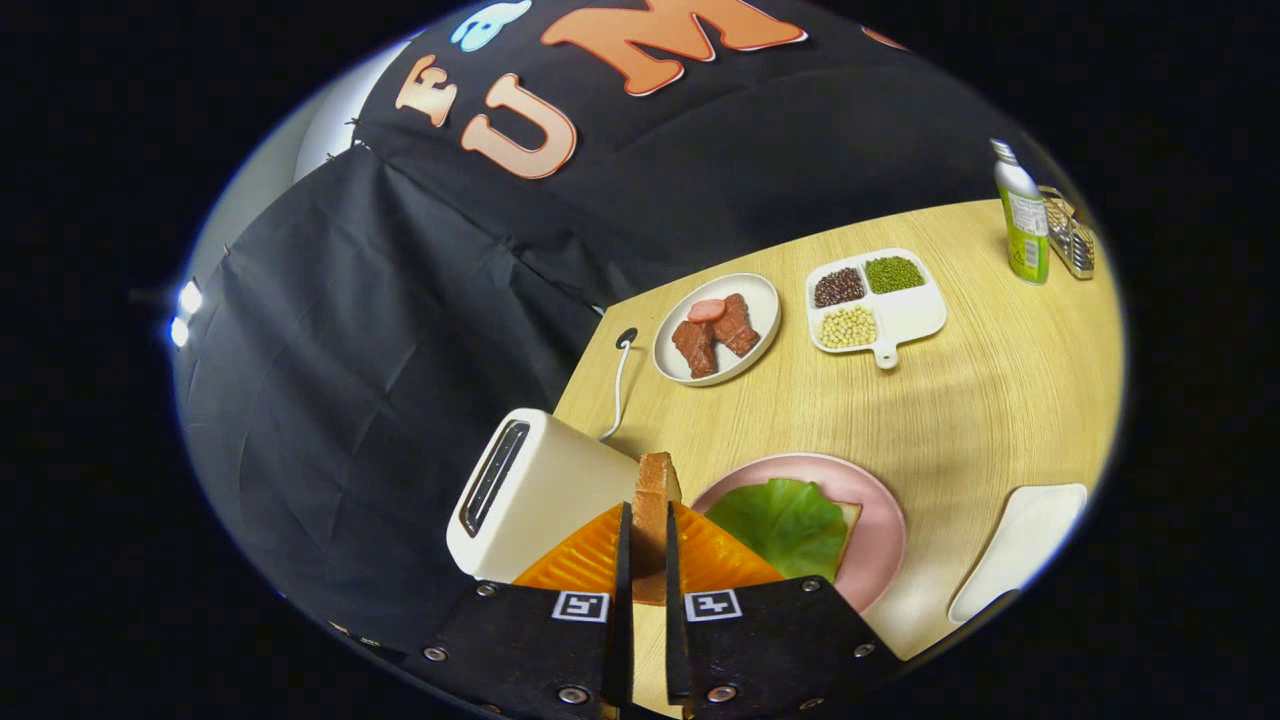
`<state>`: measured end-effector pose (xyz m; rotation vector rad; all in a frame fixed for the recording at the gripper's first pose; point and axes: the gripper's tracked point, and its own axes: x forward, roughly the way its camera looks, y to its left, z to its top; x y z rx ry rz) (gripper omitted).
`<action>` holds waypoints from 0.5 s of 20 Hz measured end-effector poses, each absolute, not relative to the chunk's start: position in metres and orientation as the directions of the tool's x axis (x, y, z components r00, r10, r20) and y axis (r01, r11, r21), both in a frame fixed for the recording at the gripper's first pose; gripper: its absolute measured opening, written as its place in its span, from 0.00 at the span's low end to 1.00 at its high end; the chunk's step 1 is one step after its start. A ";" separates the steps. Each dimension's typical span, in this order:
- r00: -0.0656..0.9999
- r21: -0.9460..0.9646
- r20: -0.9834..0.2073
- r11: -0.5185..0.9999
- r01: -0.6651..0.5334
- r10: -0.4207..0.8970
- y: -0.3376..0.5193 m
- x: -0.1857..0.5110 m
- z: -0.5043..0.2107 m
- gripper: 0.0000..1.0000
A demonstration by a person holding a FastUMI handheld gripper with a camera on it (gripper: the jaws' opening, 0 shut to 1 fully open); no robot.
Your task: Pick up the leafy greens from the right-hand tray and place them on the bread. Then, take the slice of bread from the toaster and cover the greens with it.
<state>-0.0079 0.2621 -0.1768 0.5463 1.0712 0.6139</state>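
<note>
Your gripper [648, 550] is clamping a slice of bread [655, 510] edge-on, both fingers pressing its faces, the slice standing upright between them. Just ahead and to the left the white toaster [540, 495] is sitting with its slot tilted away from you. Just ahead to the right, the leafy greens [785, 525] are lying on a bread slice [852, 518] on the pink plate [880, 520]. The white tray [1020, 545] is lying farther right, and a plate of meat [718, 328] is waiting well beyond the fingers

Rides the tool [645, 560], tilted, looking forward and down — close above desk [1000, 400], toaster [530, 495] near.
</note>
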 end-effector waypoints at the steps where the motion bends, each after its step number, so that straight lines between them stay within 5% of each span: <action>1: 0.347 0.689 -0.624 0.703 -0.177 0.700 0.261 -0.008 -0.180 0.13; 10: 0.401 0.675 -0.635 0.727 -0.127 0.660 0.235 -0.012 -0.224 0.13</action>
